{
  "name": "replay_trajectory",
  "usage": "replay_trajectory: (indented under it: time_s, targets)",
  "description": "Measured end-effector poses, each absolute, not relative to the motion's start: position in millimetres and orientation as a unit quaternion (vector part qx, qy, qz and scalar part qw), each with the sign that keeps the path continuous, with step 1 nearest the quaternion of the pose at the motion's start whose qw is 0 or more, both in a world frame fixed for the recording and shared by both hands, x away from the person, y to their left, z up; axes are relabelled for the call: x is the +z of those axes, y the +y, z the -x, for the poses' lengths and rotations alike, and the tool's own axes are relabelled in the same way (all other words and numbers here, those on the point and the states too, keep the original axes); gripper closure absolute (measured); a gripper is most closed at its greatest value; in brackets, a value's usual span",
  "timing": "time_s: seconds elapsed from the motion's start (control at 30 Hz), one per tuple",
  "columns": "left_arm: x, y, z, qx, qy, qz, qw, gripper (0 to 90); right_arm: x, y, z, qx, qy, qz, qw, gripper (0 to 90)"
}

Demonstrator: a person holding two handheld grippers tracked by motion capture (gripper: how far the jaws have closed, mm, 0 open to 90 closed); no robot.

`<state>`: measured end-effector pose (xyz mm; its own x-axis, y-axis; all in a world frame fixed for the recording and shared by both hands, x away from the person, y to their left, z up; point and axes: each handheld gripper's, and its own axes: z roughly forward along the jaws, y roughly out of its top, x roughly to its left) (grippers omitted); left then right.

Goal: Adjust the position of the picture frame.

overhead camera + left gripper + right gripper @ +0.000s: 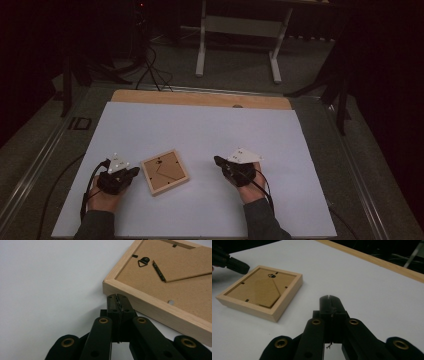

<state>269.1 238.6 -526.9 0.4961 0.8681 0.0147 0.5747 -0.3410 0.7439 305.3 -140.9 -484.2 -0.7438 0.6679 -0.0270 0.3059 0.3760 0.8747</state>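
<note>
Frame of pale square wood (164, 172) lies back-up on the white table sheet (200, 130), between the grippers. Left gripper (117, 298), clenched empty, sits just beside its near-left corner; right gripper (329, 300), clenched empty, stands apart. Advice: open jaws before approaching an edge.

Closed right gripper (329, 298) near frame (262, 291)

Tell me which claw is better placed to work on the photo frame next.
Left, probably. The left claw, shut, sits right at the corner of the face-down photo frame; the right claw, also shut, is apart from it across bare white board.
</note>
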Motion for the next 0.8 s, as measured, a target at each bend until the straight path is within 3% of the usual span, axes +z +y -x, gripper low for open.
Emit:
replay_trajectory:
  time_s: [0.8]
  targets:
    - [-530.4,229.3,-272.6,0.206,0.450,-0.801,0.336,89.7,-517.8,-86.2,-297.9,0.436,0.851,-0.261,0.136,89.9]
